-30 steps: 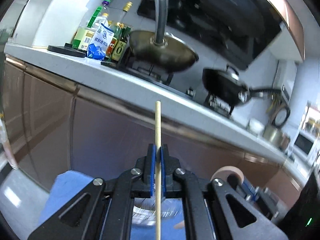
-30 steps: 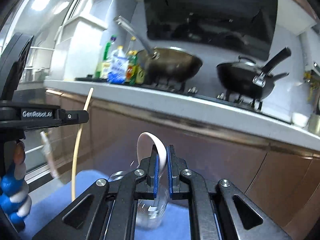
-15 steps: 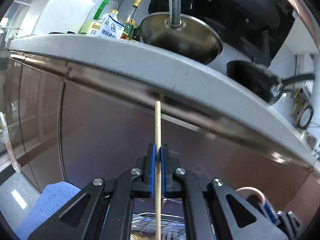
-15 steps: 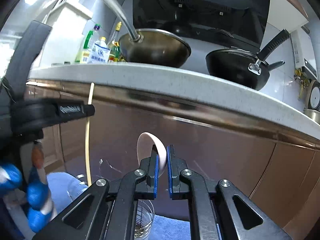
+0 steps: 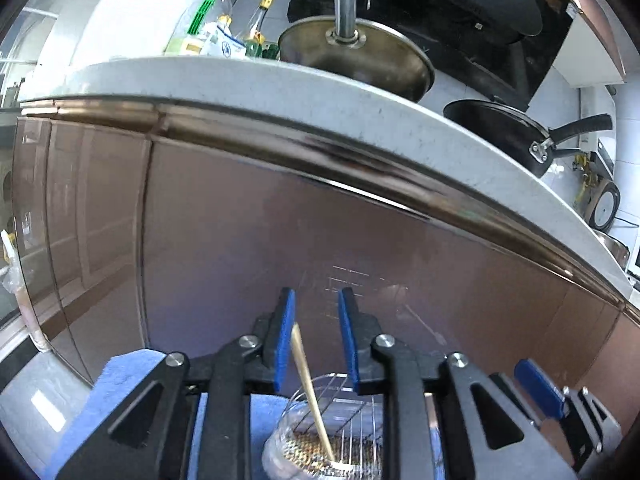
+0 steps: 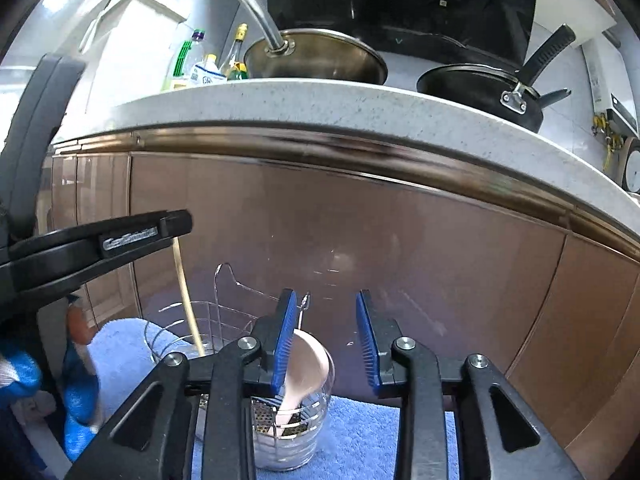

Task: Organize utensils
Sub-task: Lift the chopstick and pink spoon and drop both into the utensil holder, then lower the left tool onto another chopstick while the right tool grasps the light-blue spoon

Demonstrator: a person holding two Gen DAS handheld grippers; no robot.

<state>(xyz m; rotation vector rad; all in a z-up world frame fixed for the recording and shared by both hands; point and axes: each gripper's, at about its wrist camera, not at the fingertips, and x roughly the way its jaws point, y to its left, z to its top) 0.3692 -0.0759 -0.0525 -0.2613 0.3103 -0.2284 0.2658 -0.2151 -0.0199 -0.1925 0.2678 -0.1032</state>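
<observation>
My left gripper (image 5: 316,334) is open above a wire utensil holder (image 5: 340,436). A wooden chopstick (image 5: 310,392) stands loose in the holder, leaning against the left blue pad. My right gripper (image 6: 326,338) is open above the same holder (image 6: 288,432). A pink-white spoon (image 6: 304,372) stands in it, bowl up, resting by the left pad. The chopstick (image 6: 186,300) and the left gripper's finger (image 6: 120,240) show at the left of the right wrist view.
The holder stands on a blue towel (image 6: 360,432) in front of brown cabinet doors (image 5: 240,240). Above is a white countertop (image 6: 360,116) with a steel wok (image 6: 316,56), a black pan (image 6: 480,88) and several bottles (image 6: 200,64).
Both grippers have lowered over the holder and opened. The chopstick and the spoon have dropped into the holder and now stand there free.
</observation>
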